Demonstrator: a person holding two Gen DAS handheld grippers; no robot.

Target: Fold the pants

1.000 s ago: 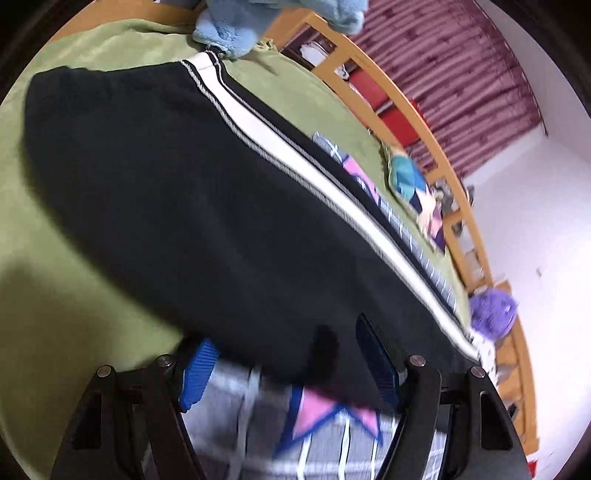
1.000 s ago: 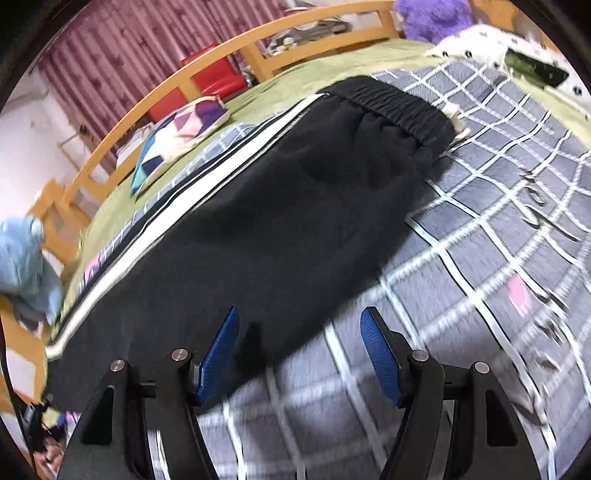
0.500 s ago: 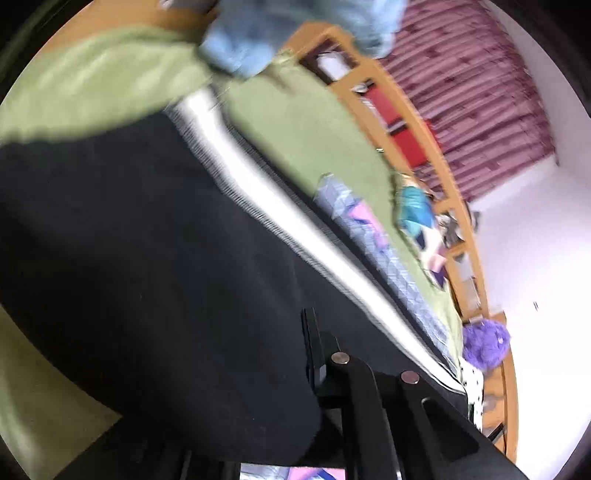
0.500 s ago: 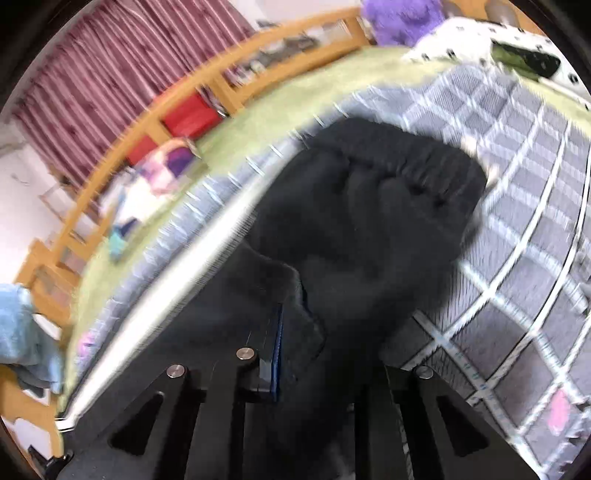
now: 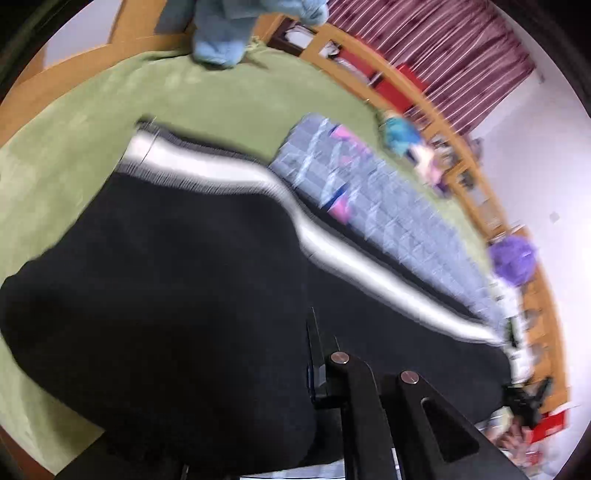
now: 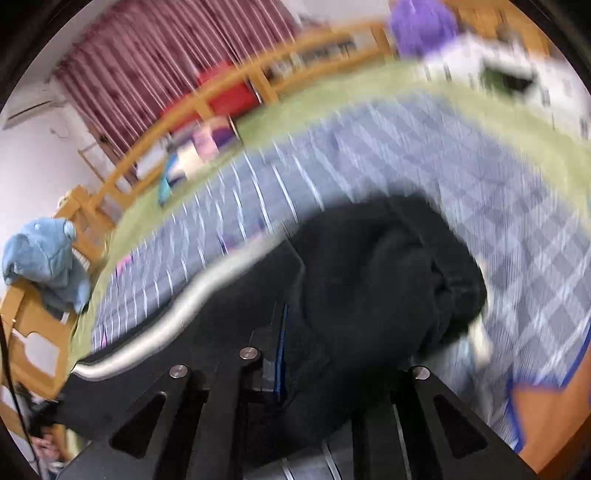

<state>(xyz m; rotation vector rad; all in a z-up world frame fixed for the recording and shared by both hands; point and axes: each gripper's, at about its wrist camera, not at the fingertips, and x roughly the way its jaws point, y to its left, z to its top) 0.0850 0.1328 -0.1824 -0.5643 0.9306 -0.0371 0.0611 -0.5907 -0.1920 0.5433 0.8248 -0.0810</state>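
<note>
Black pants pinched in both tilted tools.

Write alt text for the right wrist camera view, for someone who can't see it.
The right gripper is shut on bunched black pants with a white side stripe, lifted above a grey checked quilt on a green-covered bed. Motion blur smears the wooden bed rail and maroon curtains behind.

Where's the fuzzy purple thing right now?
In the right wrist view the fuzzy purple thing sits at the top right, against the wooden bed rail, beyond the grey checked blanket.
</note>
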